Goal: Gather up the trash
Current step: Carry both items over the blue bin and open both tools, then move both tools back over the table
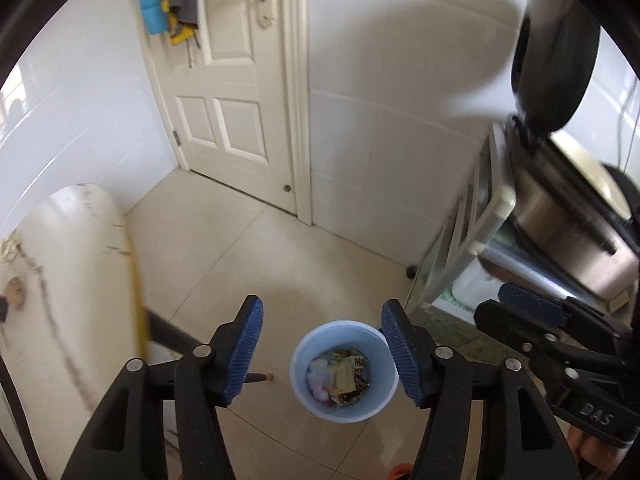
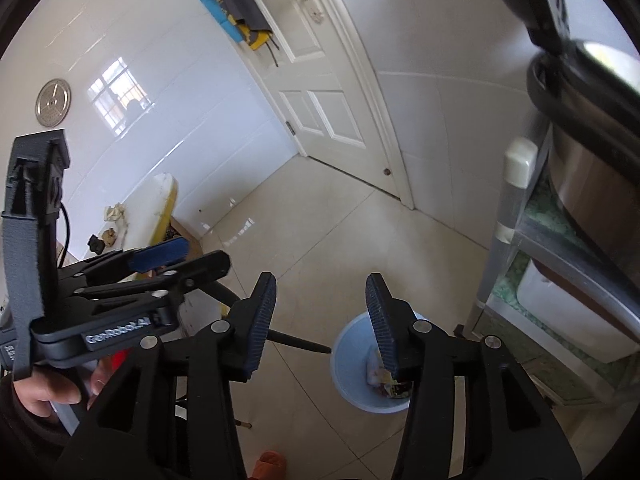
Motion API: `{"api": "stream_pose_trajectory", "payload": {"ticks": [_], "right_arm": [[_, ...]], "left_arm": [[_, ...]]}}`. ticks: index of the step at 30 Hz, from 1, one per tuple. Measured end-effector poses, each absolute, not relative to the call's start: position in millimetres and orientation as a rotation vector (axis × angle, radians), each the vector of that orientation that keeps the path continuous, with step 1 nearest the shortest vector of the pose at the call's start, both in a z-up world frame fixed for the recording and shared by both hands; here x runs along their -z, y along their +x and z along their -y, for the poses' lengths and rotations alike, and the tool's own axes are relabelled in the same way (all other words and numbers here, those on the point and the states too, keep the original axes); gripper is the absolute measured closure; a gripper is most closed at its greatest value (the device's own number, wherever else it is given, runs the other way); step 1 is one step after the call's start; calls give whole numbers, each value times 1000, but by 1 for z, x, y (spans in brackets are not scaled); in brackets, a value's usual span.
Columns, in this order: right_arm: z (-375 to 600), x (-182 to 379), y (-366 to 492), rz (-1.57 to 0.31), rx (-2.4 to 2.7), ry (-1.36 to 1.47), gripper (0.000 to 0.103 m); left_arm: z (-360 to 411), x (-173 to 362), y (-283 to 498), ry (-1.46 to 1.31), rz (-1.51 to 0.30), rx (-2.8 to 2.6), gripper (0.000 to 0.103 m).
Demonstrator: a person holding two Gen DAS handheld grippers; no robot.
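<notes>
1. Fingers: left gripper and right gripper both spread wide, grasping nothing.
2. One blue bin on the floor below, wrappers inside.
3. One white door; a metal rack stands beside the bin.

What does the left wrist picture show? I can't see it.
An open left gripper hangs above a blue bin of wrappers on the tiled floor. The right gripper is alongside; a white door is behind.
</notes>
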State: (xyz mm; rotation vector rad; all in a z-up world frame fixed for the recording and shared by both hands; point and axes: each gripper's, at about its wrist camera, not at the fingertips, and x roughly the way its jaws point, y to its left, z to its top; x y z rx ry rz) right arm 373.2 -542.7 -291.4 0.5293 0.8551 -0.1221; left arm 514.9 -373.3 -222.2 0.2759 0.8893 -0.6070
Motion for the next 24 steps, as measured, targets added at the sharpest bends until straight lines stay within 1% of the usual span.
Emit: {"api": "stream_pose_trajectory", "payload": {"ticks": [1,3,5,7,9,11,13,14,15,17,21,22,24], "right_arm": [[538,285,374,-850,118,521,57],[528,274,377,-838,106,502,53],[515,261,380,-823,94,480,50],[497,247,385,-811,71,451,49],[480,235,389,-798,51,427,44],[456,220,397,-787,25,388,41],[433,209,406,-783,-2,356,41],[423,205,410,-783,-13,344,40],[410,199,416,-781,-27,326,38],[382,188,430,-783,-55,281,34],[330,172,463,-797,-110,208,33],[320,171,471,-801,-116,193,32],[293,172,491,-819,-134,154,18]], "left_arm": [[365,215,511,265,-871,601,41],[345,199,501,251,-837,590,34],[327,186,492,241,-804,582,32],[304,174,483,234,-769,564,26],[278,163,475,223,-736,540,19],[246,151,460,213,-707,509,18],[220,142,457,197,-699,485,15],[203,138,457,185,-695,472,12],[185,134,455,175,-690,450,10],[155,127,450,168,-674,394,9],[93,119,458,137,-682,315,9],[81,117,462,137,-681,293,9],[52,116,471,135,-684,241,8]]}}
